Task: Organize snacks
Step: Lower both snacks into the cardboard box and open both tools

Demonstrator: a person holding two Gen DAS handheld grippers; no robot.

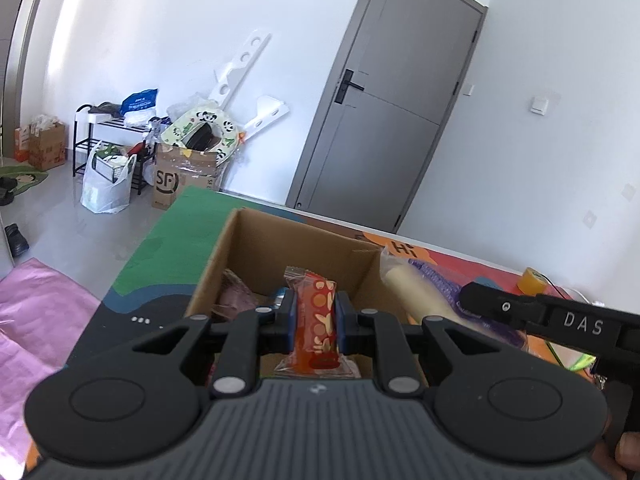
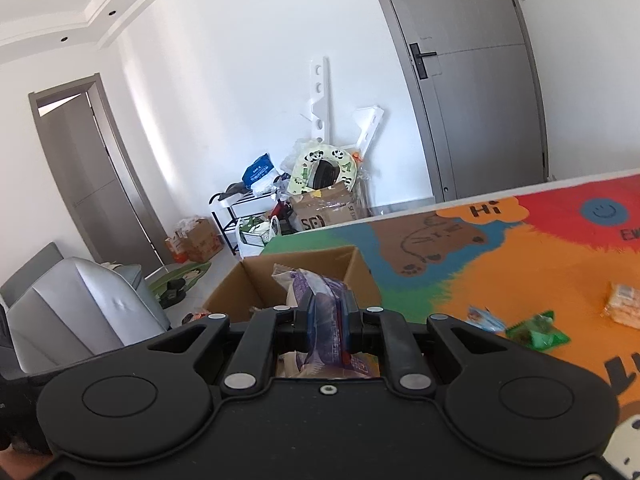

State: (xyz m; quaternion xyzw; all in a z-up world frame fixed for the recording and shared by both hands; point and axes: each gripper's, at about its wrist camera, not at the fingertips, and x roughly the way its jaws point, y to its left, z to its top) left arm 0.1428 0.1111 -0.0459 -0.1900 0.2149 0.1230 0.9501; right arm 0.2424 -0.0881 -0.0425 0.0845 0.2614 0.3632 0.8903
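My left gripper (image 1: 315,320) is shut on a red snack packet (image 1: 316,320) with orange and cream dots, held over the open cardboard box (image 1: 256,248). A pinkish packet (image 1: 234,296) lies inside the box. My right gripper (image 2: 329,324) is shut on a purple and clear snack bag (image 2: 324,320), held above the near right edge of the same box (image 2: 360,268). That bag (image 1: 424,292) and the right gripper's body also show at the right of the left wrist view.
The box stands on a colourful mat (image 2: 520,264) on the table. A green packet (image 2: 538,334), a blue packet (image 2: 484,318) and a pale orange packet (image 2: 624,304) lie on the mat at right. A yellow item (image 1: 531,280) lies far right. The table edge and floor clutter lie behind.
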